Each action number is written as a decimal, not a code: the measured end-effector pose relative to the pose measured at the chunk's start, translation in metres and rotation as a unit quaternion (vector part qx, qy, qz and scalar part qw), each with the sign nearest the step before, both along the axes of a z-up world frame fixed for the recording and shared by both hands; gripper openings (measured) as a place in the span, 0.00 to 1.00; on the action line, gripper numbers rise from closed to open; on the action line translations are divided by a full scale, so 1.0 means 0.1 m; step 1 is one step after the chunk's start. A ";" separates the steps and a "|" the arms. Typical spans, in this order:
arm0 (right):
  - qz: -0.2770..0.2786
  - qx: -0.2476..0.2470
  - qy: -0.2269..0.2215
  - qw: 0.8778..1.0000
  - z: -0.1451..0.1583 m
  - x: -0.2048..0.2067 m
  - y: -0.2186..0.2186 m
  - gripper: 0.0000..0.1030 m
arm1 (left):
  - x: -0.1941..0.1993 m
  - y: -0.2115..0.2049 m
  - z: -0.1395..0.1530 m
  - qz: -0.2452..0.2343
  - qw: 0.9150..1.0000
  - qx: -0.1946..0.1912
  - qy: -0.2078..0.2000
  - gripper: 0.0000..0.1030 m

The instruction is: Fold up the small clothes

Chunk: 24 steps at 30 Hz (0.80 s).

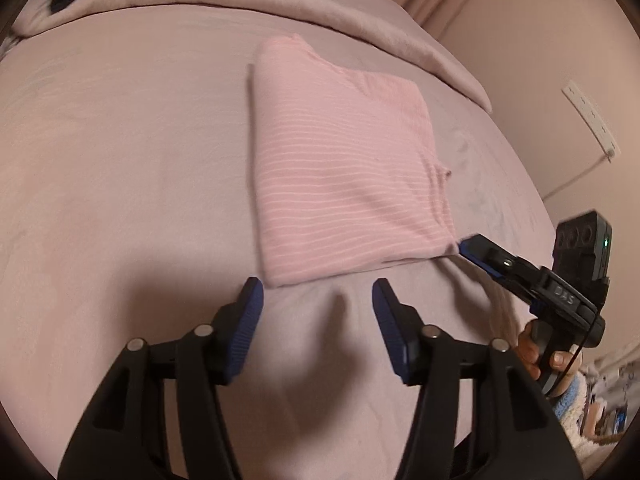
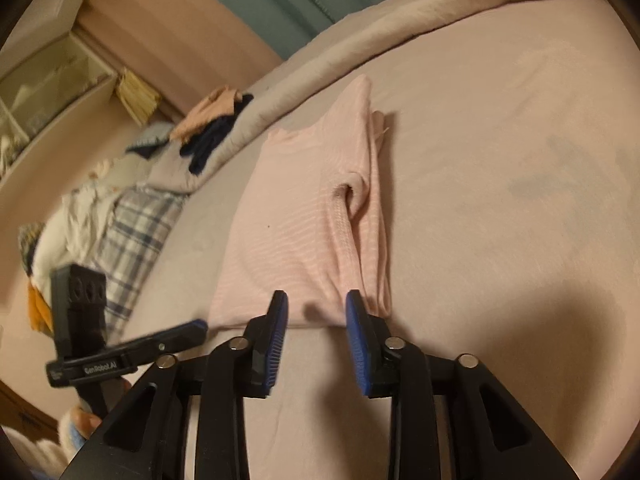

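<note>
Centrally on the mauve bedsheet lies the pink striped top, already folded into a compact rectangle with its sleeve layers tucked along one long side. The left gripper hangs just short of the garment's near edge, its blue-padded jaws wide apart and holding nothing. The right gripper sits at the near right corner of the same edge; in its own view the jaws stand apart, straddling the hem, while in the left wrist view its tips appear to touch the corner of the cloth, so contact without a firm pinch is the likeliest reading.

Judged from this arrangement, the lengthwise folds are complete and the step in hand is taking hold of the near hem for a final crosswise fold. The next move calls for both grippers to close on the two near corners through all layers, lift together, and carry the edge toward the far end without letting the tucked sleeve slip out.

Beyond the folded-back blanket, further garments, a dark navy item and a peach one, lie near the bed's edge, with a plaid cloth beside them.
</note>
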State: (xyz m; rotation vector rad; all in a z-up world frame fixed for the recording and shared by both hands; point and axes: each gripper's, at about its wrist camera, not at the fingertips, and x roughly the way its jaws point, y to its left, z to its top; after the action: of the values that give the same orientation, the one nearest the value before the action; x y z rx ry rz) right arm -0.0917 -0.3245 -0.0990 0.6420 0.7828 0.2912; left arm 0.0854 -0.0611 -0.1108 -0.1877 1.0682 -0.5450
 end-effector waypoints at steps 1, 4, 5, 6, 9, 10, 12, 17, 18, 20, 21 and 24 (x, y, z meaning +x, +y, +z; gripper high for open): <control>-0.001 0.008 0.000 1.000 -0.02 -0.03 -0.03 0.39 | -0.01 0.04 0.01 0.004 1.000 -0.001 0.000 0.55; -0.014 0.027 0.004 1.000 -0.02 -0.05 -0.09 0.56 | -0.01 0.13 0.01 0.023 1.000 -0.001 0.005 0.58; -0.026 0.029 0.010 0.999 -0.02 -0.04 -0.13 0.56 | 0.00 0.17 0.01 0.030 1.000 -0.006 0.007 0.60; -0.029 0.035 0.011 0.999 -0.02 -0.02 -0.14 0.56 | 0.02 0.17 0.02 0.035 0.999 -0.008 0.008 0.61; -0.036 0.051 0.010 0.998 -0.01 -0.01 -0.18 0.60 | 0.03 0.22 0.02 0.049 0.999 -0.014 0.008 0.69; -0.039 0.049 0.010 0.998 -0.01 -0.01 -0.17 0.61 | 0.03 0.22 0.01 0.051 0.999 -0.016 0.009 0.69; -0.043 0.049 0.010 0.998 0.00 -0.01 -0.17 0.61 | 0.05 0.24 0.00 0.053 0.998 -0.020 0.014 0.69; -0.051 0.054 0.006 0.997 0.04 -0.02 -0.19 0.62 | 0.05 0.36 -0.02 0.071 0.996 -0.050 0.035 0.78; -0.053 0.057 0.003 0.997 0.05 -0.02 -0.19 0.62 | 0.04 0.40 -0.01 0.078 0.994 -0.062 0.035 0.79; -0.054 0.062 -0.003 0.997 0.08 -0.02 -0.20 0.64 | 0.01 0.48 0.03 0.092 0.992 -0.082 0.031 0.85; -0.056 0.064 -0.007 0.996 0.10 -0.02 -0.20 0.64 | -0.01 0.52 0.05 0.098 0.991 -0.091 0.030 0.88; -0.054 0.066 -0.013 0.996 0.15 -0.02 -0.19 0.69 | -0.03 0.63 0.08 0.111 0.986 -0.117 0.039 0.99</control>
State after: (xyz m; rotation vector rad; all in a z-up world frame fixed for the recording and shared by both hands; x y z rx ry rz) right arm -0.0938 -0.3431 -0.0840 0.8017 0.7056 0.2533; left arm 0.0820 0.0016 -0.1031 -0.5312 1.0426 -0.4635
